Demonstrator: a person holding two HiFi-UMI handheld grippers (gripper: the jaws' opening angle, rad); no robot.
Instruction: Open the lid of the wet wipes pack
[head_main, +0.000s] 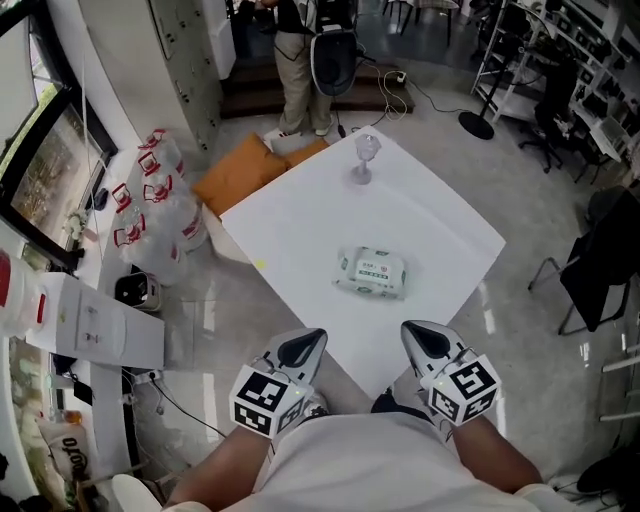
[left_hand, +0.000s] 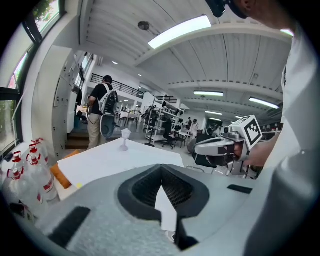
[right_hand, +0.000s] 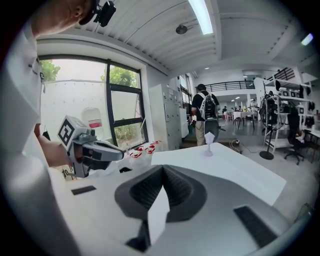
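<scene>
Left gripper (head_main: 317, 337) sits on the near side of the wet wipes pack (head_main: 372, 273), well short of it, tongs pressed together and holding nothing. The pack lies flat mid-table (head_main: 300, 215), lid apparently shut, nobody touching it. A stemmed glass (head_main: 364, 158) stands well beyond the pack, by the far corner. To the right, the right gripper (head_main: 409, 330) is also on the pack's near side, tongs pressed together, empty too. Here's the worry: that pack looks light on a smooth top. Pick at the lid without pinning the body and the whole pack lifts or skates toward the glass. The lid tab is small, so tips can slip off.
</scene>
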